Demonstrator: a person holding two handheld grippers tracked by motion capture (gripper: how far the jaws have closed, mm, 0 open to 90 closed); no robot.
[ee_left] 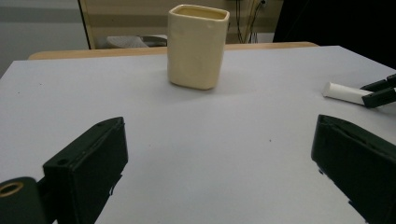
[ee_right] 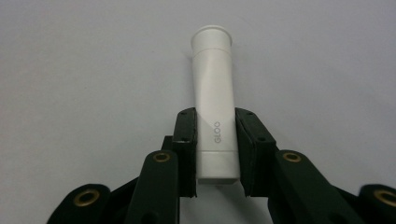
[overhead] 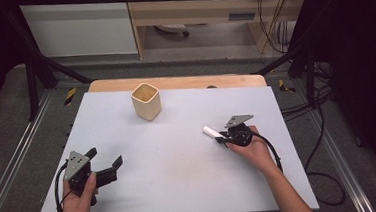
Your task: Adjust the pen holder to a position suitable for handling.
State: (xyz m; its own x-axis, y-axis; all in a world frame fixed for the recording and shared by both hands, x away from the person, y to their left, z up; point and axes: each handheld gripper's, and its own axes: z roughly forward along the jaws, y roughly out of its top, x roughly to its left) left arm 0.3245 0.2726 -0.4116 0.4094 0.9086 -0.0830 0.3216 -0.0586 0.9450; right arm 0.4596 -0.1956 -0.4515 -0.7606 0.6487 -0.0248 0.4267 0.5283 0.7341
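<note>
Clamped by the right gripper (ee_right: 215, 154) at the flat crimped end: white glue tube (ee_right: 214, 100), lying on the table (overhead: 179, 156), well right of the cup (overhead: 146, 101) and nearer the person, cap end pointed roughly toward that cup. Pads (ee_right: 186, 140) pressed on both sides of the tube, "GLOO" lettering between them.

Step in hand, as judged — securing the tube for a lift:
- Keep the grip square across the tube; a slanted hold could let the smooth plastic twist.
- Lift straight up before any sideways travel, so the flared cap does not drag.
- Squeeze no harder than needed — the tube wall may be soft.

Left gripper (overhead: 107, 165), well left of the cup and nearer the person: jaws wide apart, nothing between them.

Materials, largest first:
- Table: pale grey matte sheet over a wooden top.
- Cup: cream, square with rounded corners, upright, open-topped, slightly mottled.
- Tube: round-bodied, smooth, flared cap.
</note>
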